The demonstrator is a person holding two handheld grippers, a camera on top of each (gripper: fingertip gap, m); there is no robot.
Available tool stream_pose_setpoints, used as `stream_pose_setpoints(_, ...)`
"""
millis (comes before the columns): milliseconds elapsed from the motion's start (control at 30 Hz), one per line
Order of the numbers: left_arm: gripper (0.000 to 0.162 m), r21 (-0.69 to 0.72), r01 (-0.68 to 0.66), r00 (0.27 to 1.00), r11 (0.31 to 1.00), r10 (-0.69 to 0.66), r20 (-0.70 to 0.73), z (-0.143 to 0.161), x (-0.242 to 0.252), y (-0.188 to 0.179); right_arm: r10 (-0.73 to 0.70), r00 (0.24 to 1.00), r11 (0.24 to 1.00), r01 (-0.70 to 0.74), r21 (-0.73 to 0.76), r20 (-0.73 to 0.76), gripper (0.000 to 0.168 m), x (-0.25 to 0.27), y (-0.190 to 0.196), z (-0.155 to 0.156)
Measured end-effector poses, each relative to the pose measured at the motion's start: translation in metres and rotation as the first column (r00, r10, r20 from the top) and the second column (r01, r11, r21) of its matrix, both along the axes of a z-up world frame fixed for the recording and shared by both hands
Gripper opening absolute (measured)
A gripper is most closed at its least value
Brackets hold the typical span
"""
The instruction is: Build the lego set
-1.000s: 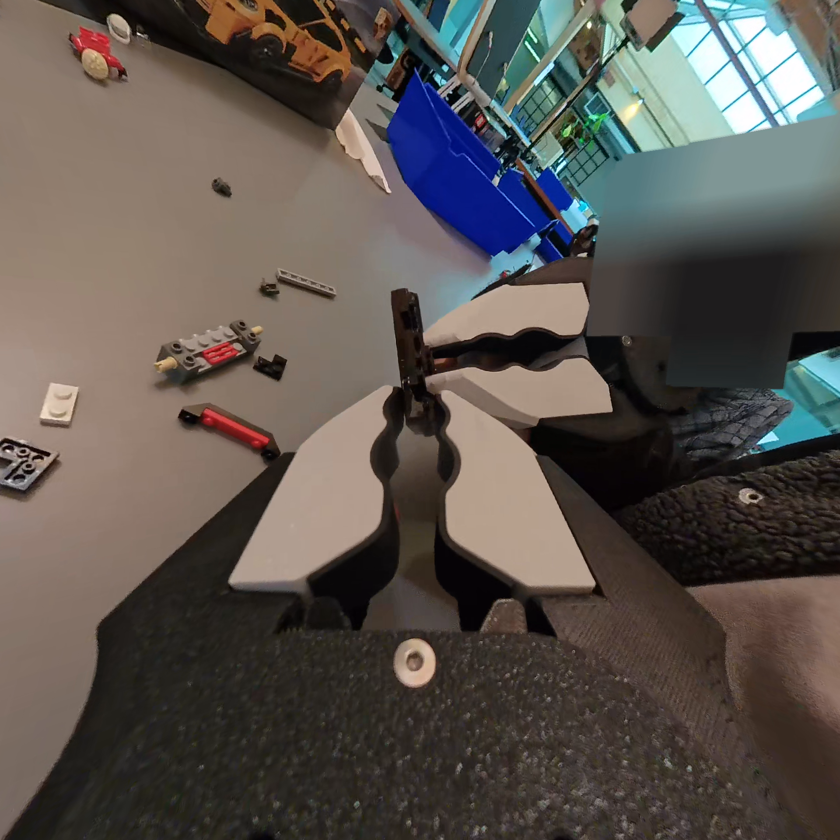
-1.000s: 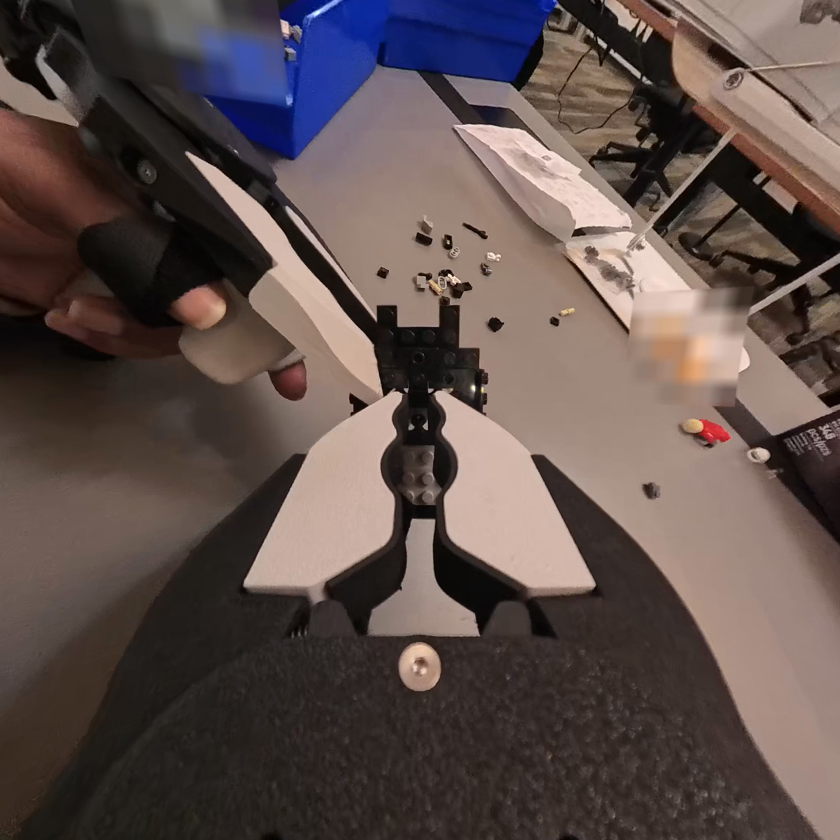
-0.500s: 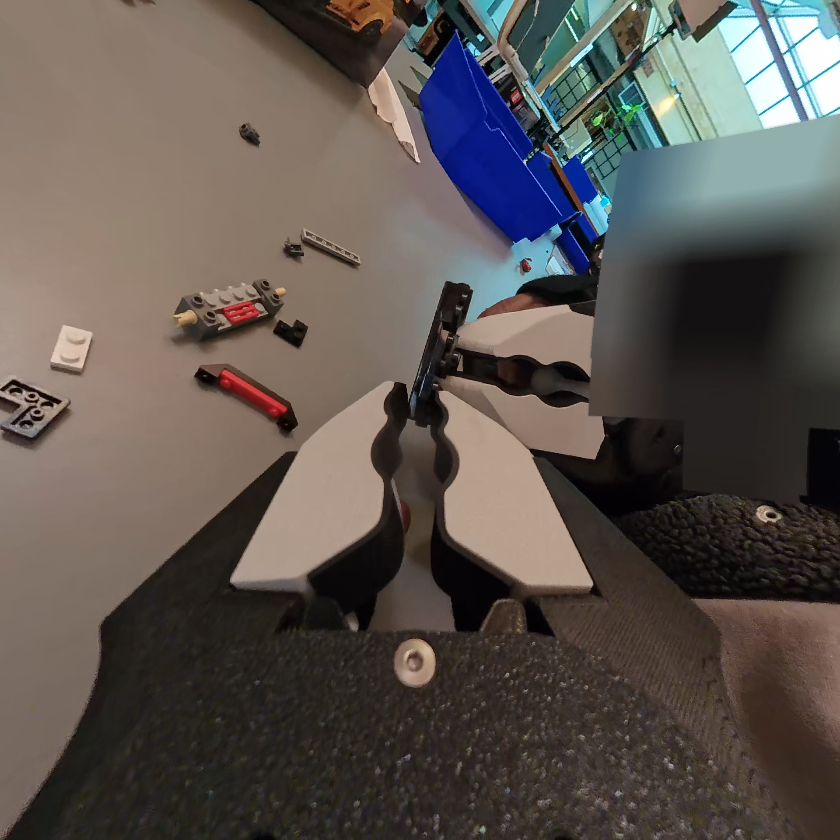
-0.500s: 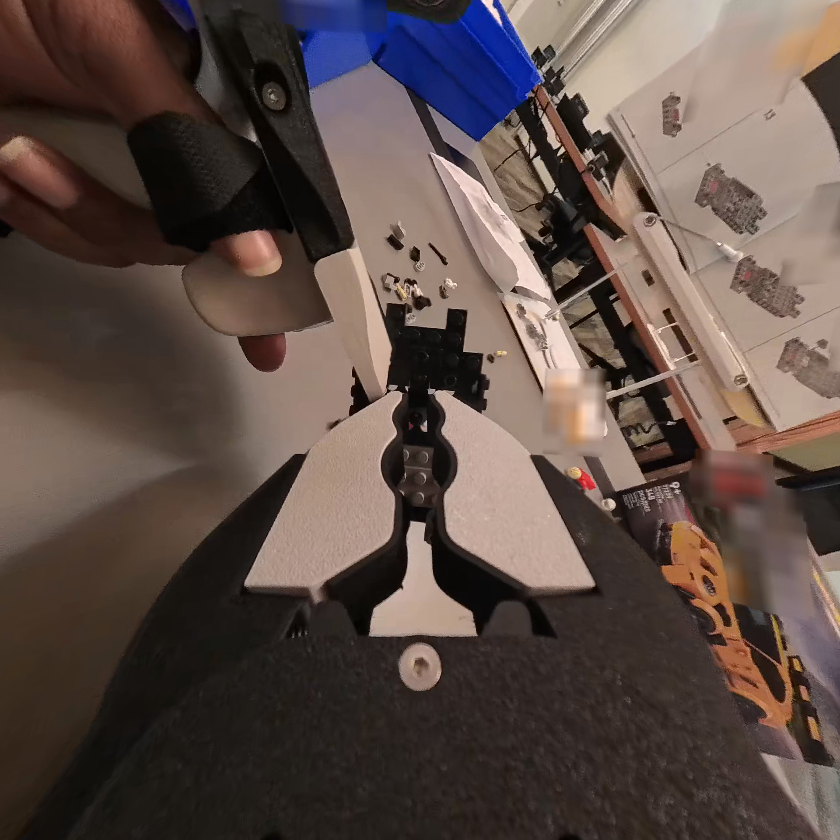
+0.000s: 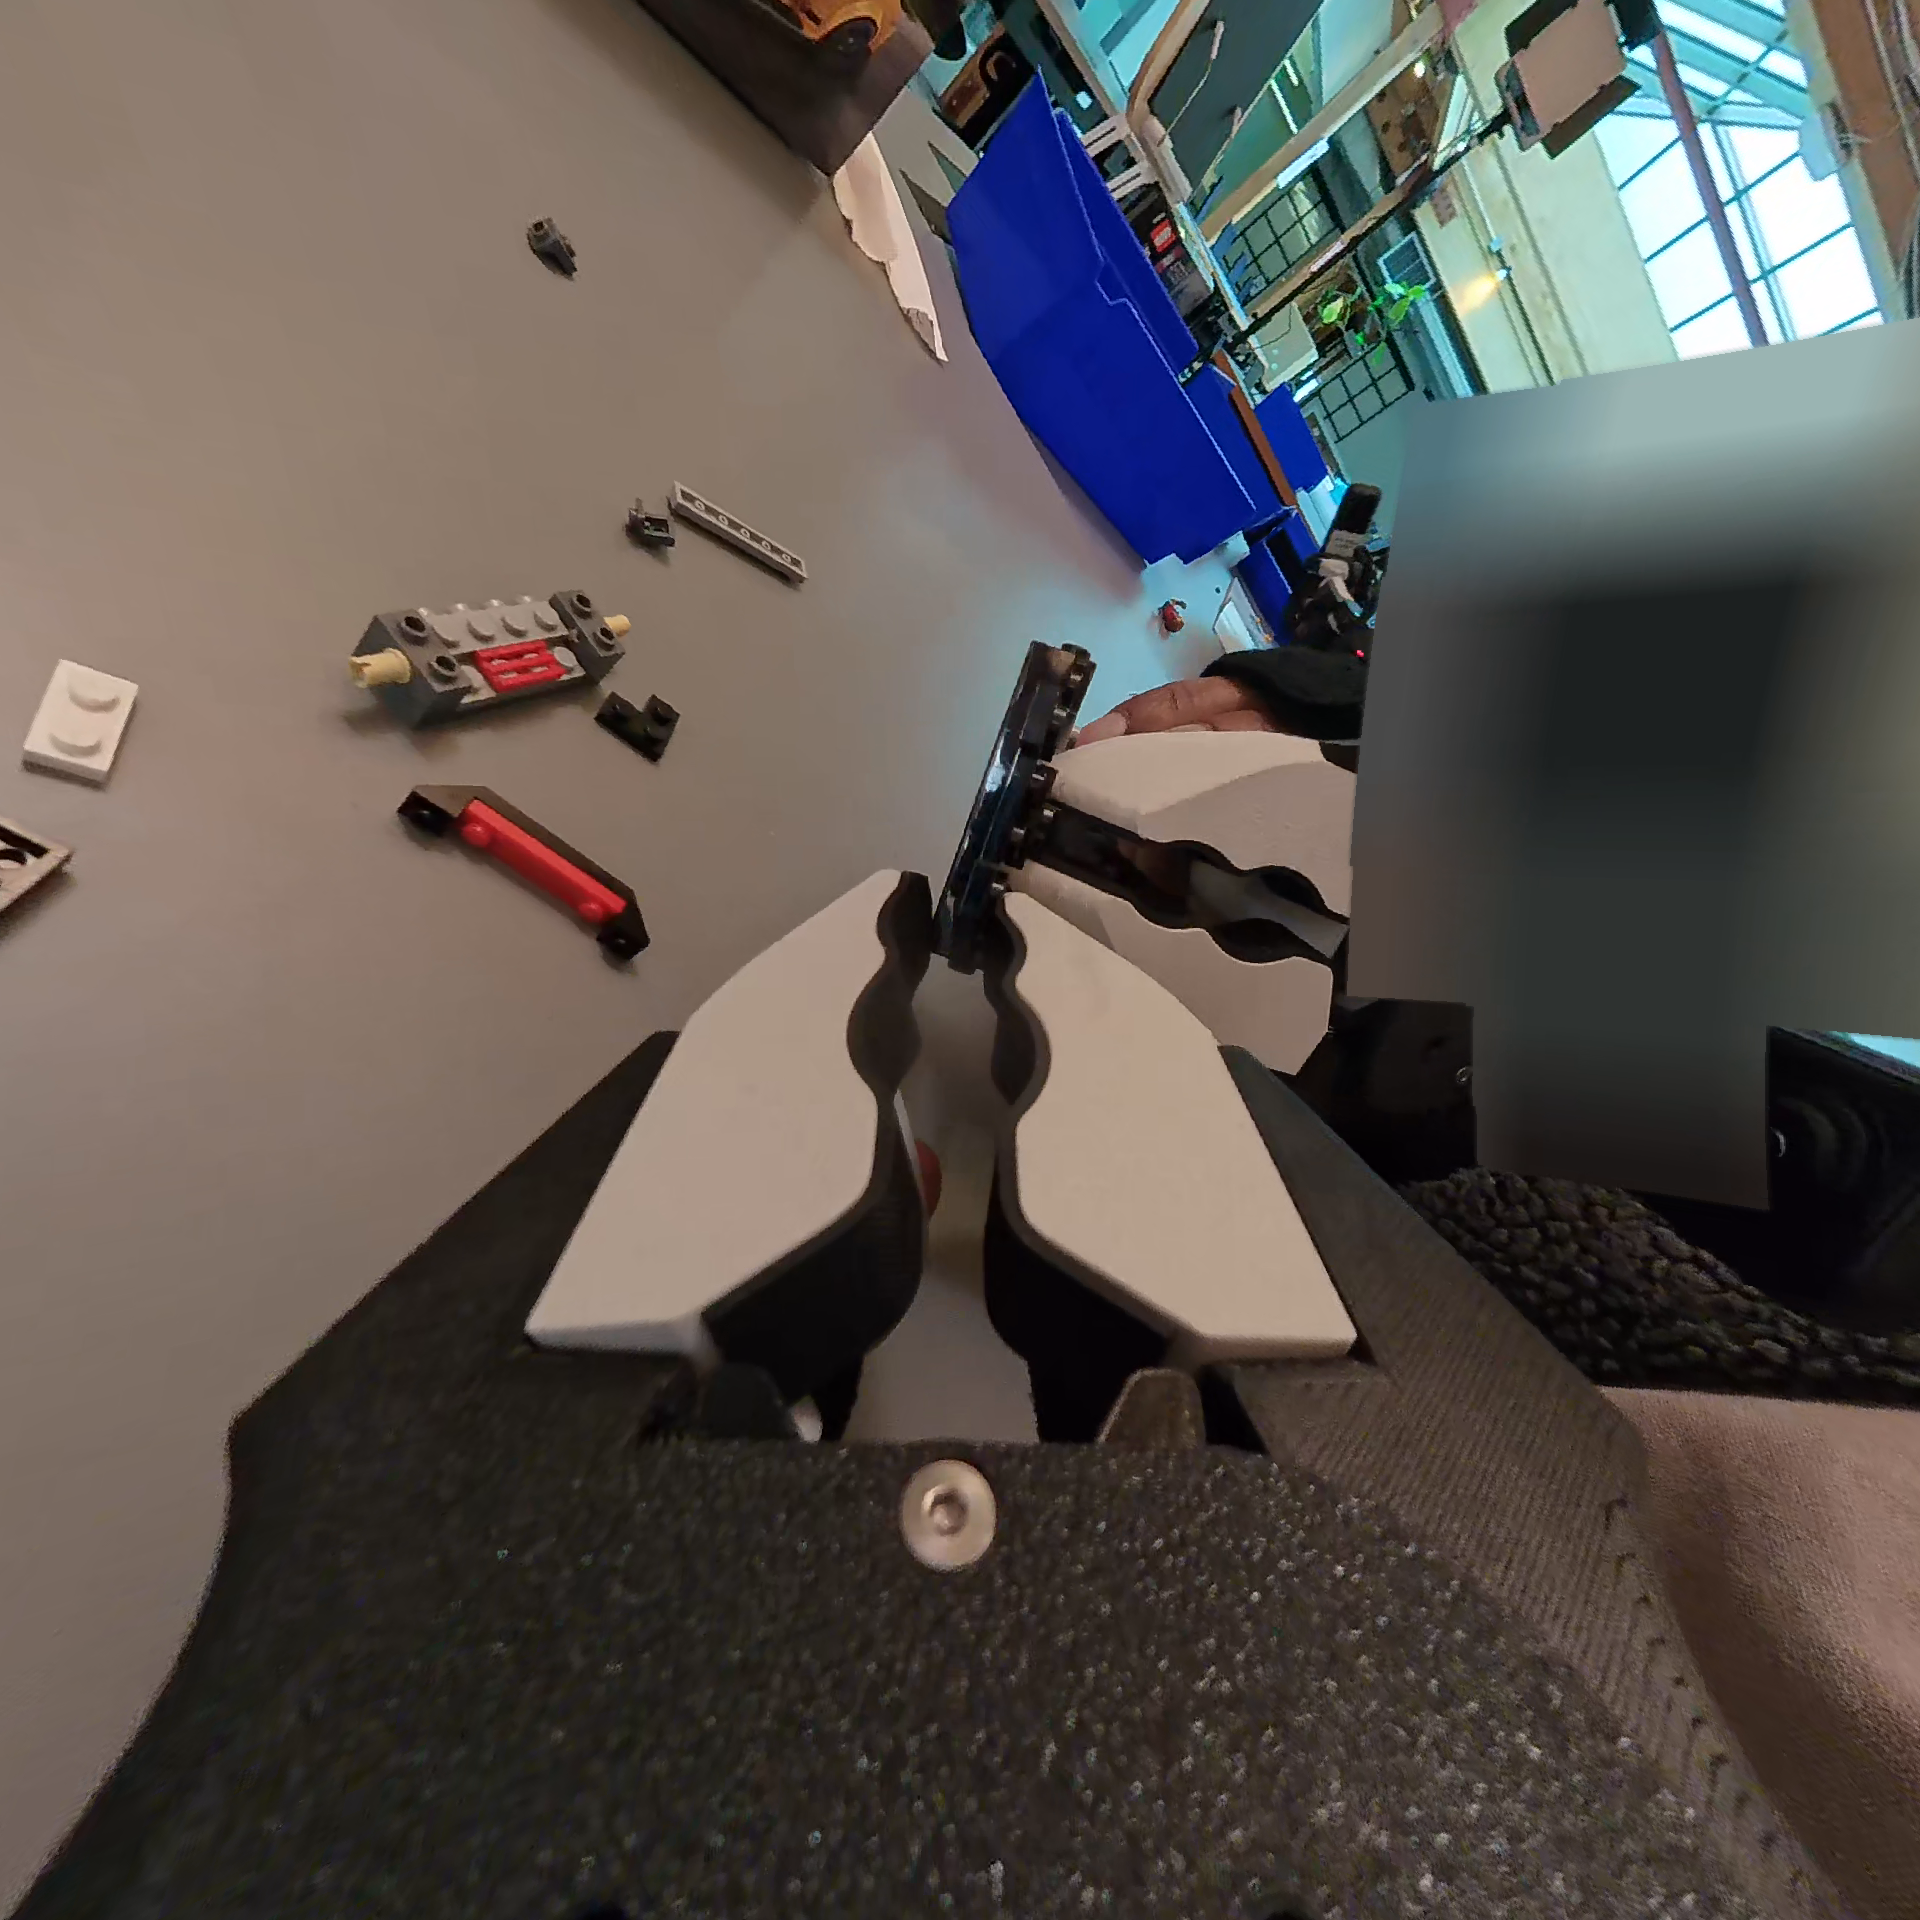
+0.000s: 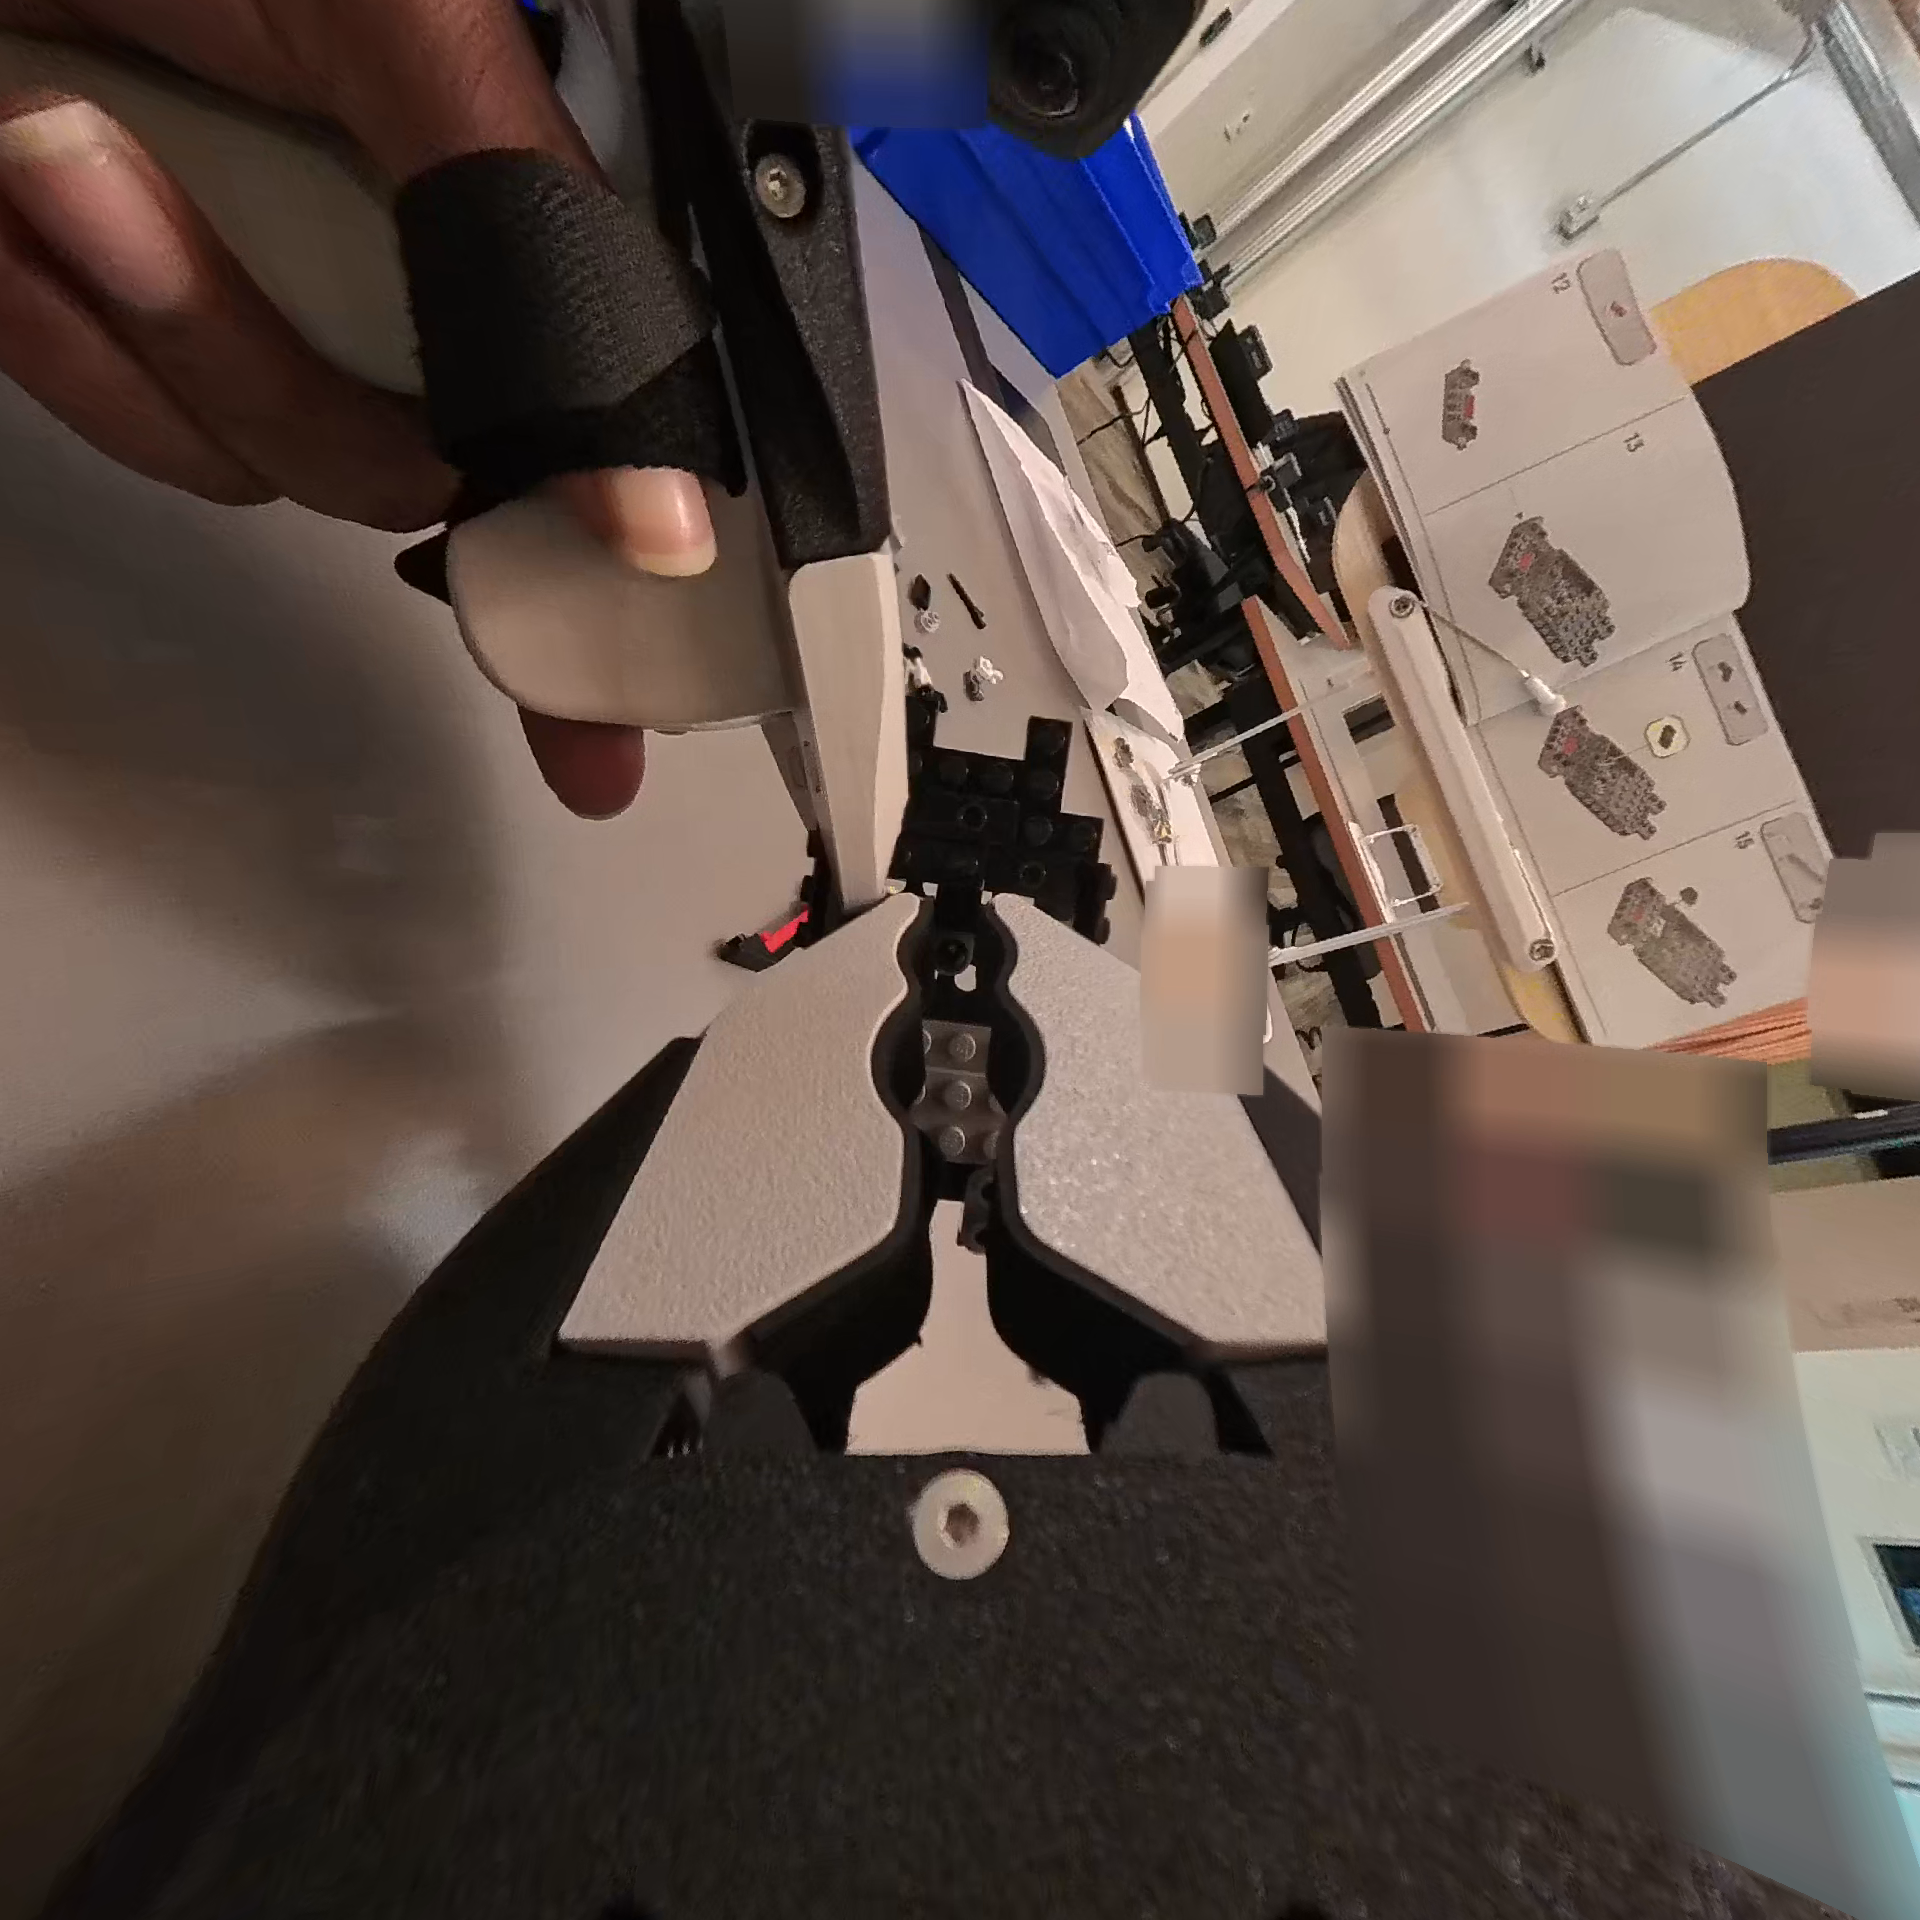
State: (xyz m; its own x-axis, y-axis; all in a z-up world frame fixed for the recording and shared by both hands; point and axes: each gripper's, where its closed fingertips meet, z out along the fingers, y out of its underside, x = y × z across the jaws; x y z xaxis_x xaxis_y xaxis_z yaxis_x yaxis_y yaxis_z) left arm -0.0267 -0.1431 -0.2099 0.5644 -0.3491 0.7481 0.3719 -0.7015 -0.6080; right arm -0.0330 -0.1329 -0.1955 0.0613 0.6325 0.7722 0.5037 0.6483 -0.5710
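A black lego plate assembly (image 5: 1013, 790) with a grey plate (image 6: 958, 1081) on it is held in the air between both grippers. My left gripper (image 5: 961, 909) is shut on its lower edge. In the left wrist view the assembly stands edge-on and tilted. My right gripper (image 6: 956, 914) is shut on the assembly (image 6: 987, 810), and the grey plate lies between its fingers. In the left wrist view it (image 5: 1049, 831) comes in from the right. One left finger (image 6: 847, 748) lies against the assembly's left side in the right wrist view.
On the grey table (image 5: 260, 364) lie a grey axle block with a red insert (image 5: 488, 660), a red and black bar (image 5: 525, 862), a white plate (image 5: 81, 719), a small black plate (image 5: 636, 722) and a thin grey strip (image 5: 738, 530). Blue bins (image 5: 1091, 395) stand behind. An open instruction booklet (image 6: 1558, 623) stands on the right.
Both grippers have rolled and tilted together with the assembly between them. The table parts have slid left and up in the left wrist view; the booklet has come into the right wrist view.
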Motion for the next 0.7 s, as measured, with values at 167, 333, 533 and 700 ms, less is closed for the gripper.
stream_pose_setpoints(167,0.011,0.005,0.003,1.0,1.0,-0.003,0.0,-0.0004,0.0004,-0.0004,0.021,1.0,0.999,-0.021,-0.024,-0.021,0.006,0.0012,-0.0027,0.0016)
stream_pose_setpoints(333,0.011,0.023,0.015,1.0,1.0,-0.015,-0.004,0.0019,0.0024,-0.0021,0.041,0.998,0.997,-0.044,-0.068,-0.042,0.006,0.0035,-0.0048,0.0037)
stream_pose_setpoints(533,0.011,0.014,0.029,0.999,0.999,-0.029,0.031,0.0018,0.0051,-0.0032,0.057,0.997,0.992,-0.062,-0.106,-0.043,0.006,0.0063,-0.0055,0.0031)
stream_pose_setpoints(700,0.011,-0.017,0.049,0.992,0.999,-0.046,0.116,0.0033,0.0079,-0.0055,0.07,0.997,0.989,-0.073,-0.131,-0.031,0.006,0.0082,-0.0059,0.0018)
